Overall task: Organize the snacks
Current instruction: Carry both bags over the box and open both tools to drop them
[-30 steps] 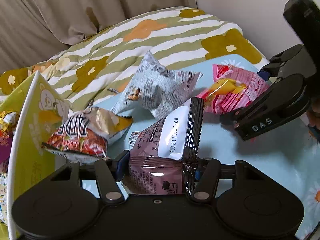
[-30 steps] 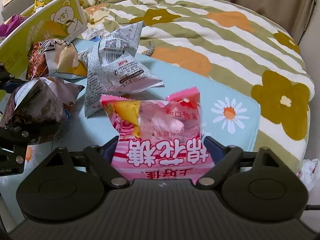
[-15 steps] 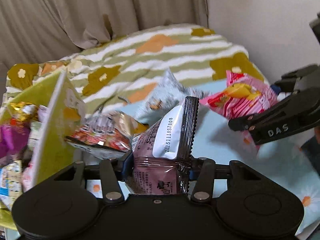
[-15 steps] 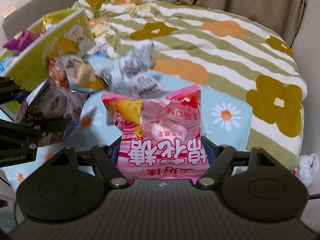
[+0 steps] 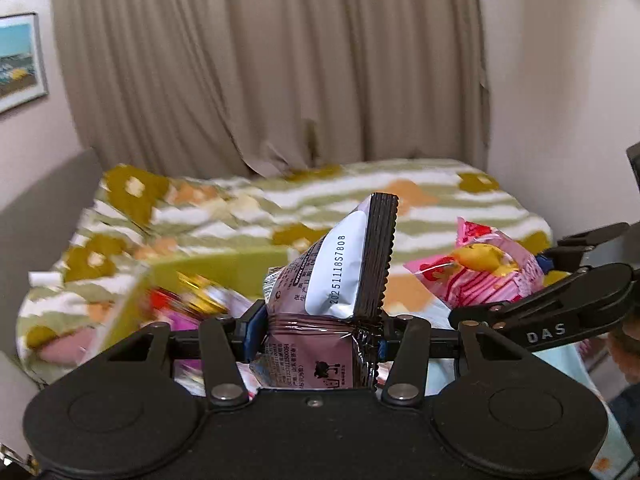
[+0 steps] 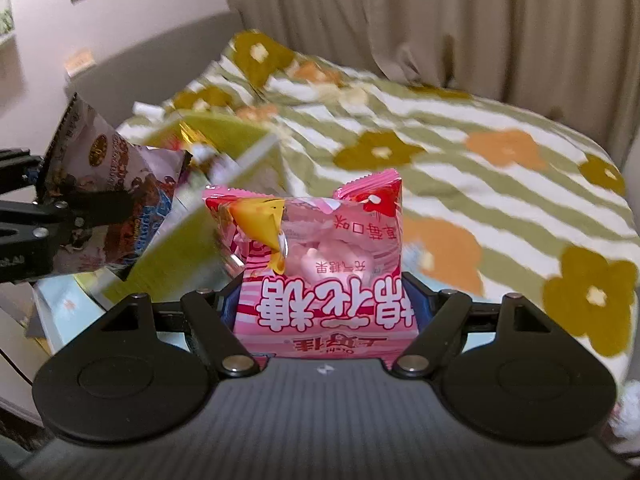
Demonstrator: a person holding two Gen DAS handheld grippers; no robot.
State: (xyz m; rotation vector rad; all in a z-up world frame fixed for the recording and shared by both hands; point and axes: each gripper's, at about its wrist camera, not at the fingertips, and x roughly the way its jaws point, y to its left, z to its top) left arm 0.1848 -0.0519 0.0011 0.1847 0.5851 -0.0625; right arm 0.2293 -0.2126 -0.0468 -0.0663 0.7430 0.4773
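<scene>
A bed fills both views, covered by a soft quilt (image 6: pixel 460 184) striped in pale green and white and scattered with large olive-brown and orange flowers. Its far edge runs up against beige pleated curtains (image 5: pixel 272 64), and a grey padded headboard (image 6: pixel 160 64) borders one side. On the near part of the bed lies a light blue cloth with daisy prints (image 5: pixel 596 392), only partly visible. A yellow-green cardboard box (image 5: pixel 224 268) with white edges stands on the bed, open at the top, with blurred bright snack packets (image 5: pixel 192 300) in red, gold and magenta inside it.
</scene>
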